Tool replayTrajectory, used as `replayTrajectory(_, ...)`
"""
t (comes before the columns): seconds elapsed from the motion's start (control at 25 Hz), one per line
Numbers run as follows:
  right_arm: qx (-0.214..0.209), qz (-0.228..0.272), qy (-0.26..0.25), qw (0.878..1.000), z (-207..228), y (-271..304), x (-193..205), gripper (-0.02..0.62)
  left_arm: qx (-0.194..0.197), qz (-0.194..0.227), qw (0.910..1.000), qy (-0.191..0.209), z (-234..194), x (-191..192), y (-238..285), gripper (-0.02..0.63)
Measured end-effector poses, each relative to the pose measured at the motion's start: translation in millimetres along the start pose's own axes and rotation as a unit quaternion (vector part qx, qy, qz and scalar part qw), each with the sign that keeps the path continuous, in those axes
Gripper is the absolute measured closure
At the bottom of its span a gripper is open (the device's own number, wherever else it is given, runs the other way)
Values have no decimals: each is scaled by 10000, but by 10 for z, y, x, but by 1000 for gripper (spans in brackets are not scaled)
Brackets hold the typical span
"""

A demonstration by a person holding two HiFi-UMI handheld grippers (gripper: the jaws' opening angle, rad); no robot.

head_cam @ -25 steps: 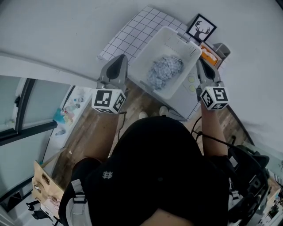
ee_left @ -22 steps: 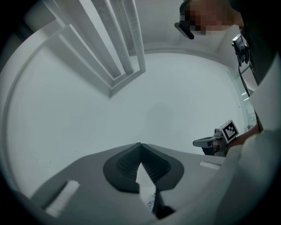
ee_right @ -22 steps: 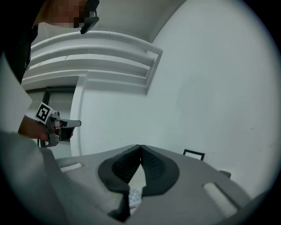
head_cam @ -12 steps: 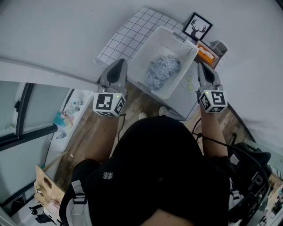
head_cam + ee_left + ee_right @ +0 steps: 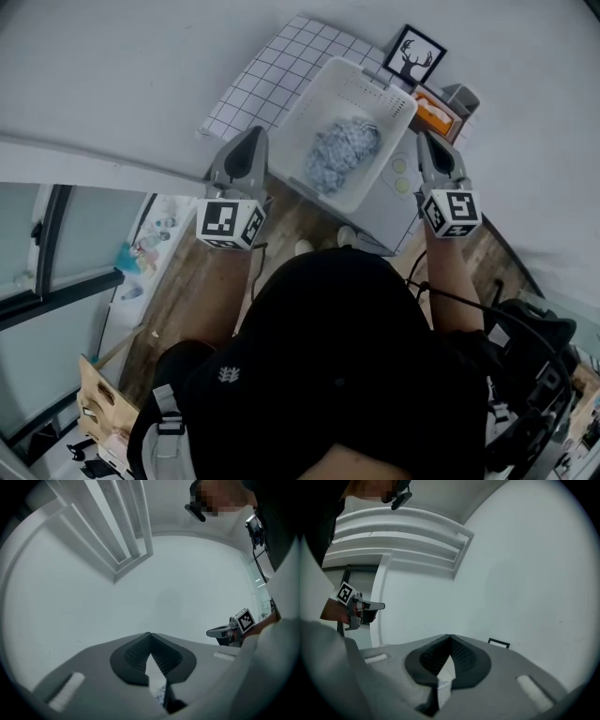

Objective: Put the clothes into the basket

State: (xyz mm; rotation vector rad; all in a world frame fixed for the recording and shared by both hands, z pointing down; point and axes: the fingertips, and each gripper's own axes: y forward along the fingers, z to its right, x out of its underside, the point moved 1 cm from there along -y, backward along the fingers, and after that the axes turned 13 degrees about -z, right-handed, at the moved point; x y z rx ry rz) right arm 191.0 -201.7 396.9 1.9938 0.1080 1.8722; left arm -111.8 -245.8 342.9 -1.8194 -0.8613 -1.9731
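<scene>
So the left gripper point(image 5: 150, 635) has its jaws closed tip to tip with nothing pinched between the dark ribbed pads. Through the little gap lower down in its own view you just get a sliver of white plus a speck of patterned fabric underneath. Same story for the right gripper point(image 5: 450, 638): jaws together and empty, with a strip of white perforated plastic peeking through the gap below the tips.

In the head view both of them sit up in the upper middle of the frame, one on each side of the basket point(image 5: 367, 94). The left one is by the basket's lower left corner and the right one is just off its right edge. Honestly can't tell if either one actually touches the rim.

Each gripper also shows up small in the other's view, off to the side with its marker cube.

The clothes point(image 5: 342, 155) are a crumpled blue and white bundle, already lying inside the white basket roughly in the middle of it.

Going outward, a grid mat point(image 5: 267, 80) pokes out to the upper left of the basket. A framed deer picture point(image 5: 413, 56) stands at the upper right, with an orange thing point(image 5: 435, 114) just below it. The wooden floor point(image 5: 192, 277) runs lower left, and the person's dark top point(image 5: 347, 366) fills the bottom of the frame.
</scene>
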Motion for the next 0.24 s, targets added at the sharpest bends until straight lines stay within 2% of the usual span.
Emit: replayTrajectory(0.24, -12, -25, -22, 10000, -8, 53, -35, 594, 25, 0, 10000, -15, -43, -11, 23, 601)
